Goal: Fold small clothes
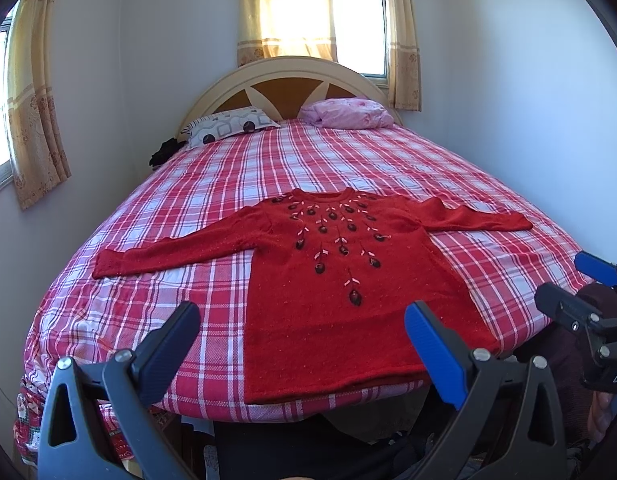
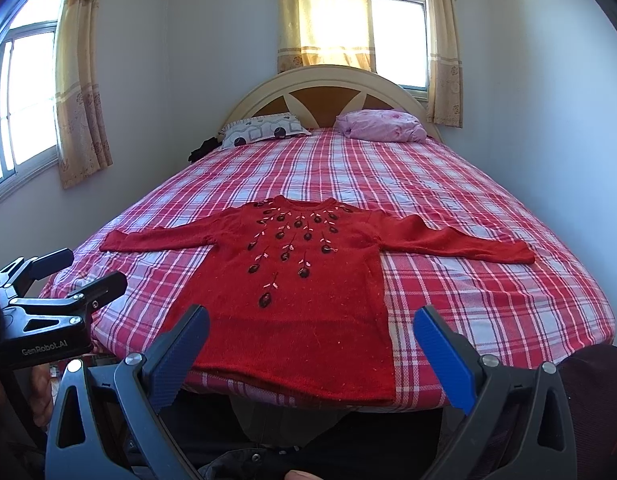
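Nearest, left gripper (image 1: 304, 334) held above the foot of the bed, jaws spread wide, nothing between them; hard dark plastic arms with metal pivot screws, one ribbed blue pad (image 1: 434, 344) on the right finger. Right gripper (image 2: 311, 340) likewise wide apart and empty, same ribbed blue pads, poised over the hem.

Just beyond, red sweater (image 2: 296, 304) spread flat, front side up, on the near part of the bed, hem at the very edge, neck toward the headboard. Both sleeves stretched straight out to the sides: left sleeve (image 1: 176, 252) and right sleeve (image 2: 460, 242) lying fully open. Knit looking soft, slightly fuzzy, with small light flecks; dark oval beads and pale pink stitches fanning down from the round collar (image 2: 298, 202).

Judged from this layout: no fold made yet. Garment only smoothed and ready; sleeves to bring inward, then body to double over, all remaining. Probably limp and a little stretchy in handling, so sagging likely when lifted by one edge.

Underneath, plaid sheet (image 1: 348, 168), woven cotton look, red, white and pale blue checks, few wrinkles.

Farther, patterned pillow (image 1: 232, 124) and a rumpled pink bundle (image 1: 348, 114) against the rounded cream and brown headboard (image 1: 284, 80). Behind, thin yellow curtains (image 1: 288, 8), bright window.
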`<state>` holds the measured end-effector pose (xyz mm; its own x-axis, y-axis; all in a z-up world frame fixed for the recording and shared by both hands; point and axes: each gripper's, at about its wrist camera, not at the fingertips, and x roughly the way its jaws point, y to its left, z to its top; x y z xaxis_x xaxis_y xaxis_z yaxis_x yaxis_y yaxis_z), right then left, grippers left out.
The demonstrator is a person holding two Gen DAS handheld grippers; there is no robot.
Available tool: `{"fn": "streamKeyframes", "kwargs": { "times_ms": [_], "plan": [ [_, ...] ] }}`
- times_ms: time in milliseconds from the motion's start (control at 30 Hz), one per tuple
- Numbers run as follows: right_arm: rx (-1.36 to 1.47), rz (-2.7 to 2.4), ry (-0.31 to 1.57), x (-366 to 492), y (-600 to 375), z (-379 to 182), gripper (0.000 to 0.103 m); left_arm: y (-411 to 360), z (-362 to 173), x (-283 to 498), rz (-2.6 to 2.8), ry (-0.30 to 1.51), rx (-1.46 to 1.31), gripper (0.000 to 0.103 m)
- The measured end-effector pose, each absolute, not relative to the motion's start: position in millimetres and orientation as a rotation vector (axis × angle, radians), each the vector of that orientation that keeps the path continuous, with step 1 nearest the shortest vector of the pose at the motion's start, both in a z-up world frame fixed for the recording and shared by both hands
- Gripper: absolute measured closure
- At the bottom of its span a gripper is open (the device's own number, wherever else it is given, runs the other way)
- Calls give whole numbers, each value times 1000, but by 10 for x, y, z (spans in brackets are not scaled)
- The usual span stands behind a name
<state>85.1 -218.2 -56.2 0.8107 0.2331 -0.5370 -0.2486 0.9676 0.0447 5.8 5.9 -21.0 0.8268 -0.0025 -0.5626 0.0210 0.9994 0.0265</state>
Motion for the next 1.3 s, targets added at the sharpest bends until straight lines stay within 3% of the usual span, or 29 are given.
{"fn": "streamKeyframes", "kwargs": {
  "times_ms": [667, 800, 967, 1200, 1300],
  "plan": [
    [137, 114, 725, 2440, -3446, -1556, 2, 64, -1004, 1238, 44, 784, 87, 0],
    [188, 30, 748, 2720, -3927, -1658, 14, 51, -1073, 1597, 42, 790, 145, 0],
    [303, -88, 769, 3114, -4648, -1744, 16, 142, -1198, 2125, 77, 802, 178, 0],
    [435, -239, 780, 3608, -5481, -1821, 26, 250, -1432, 2734, 135, 816, 157, 0],
    [500, -273, 796, 3784, -5760, -1888, 39, 304, -1525, 2886, 142, 841, 131, 0]
  ]
}}
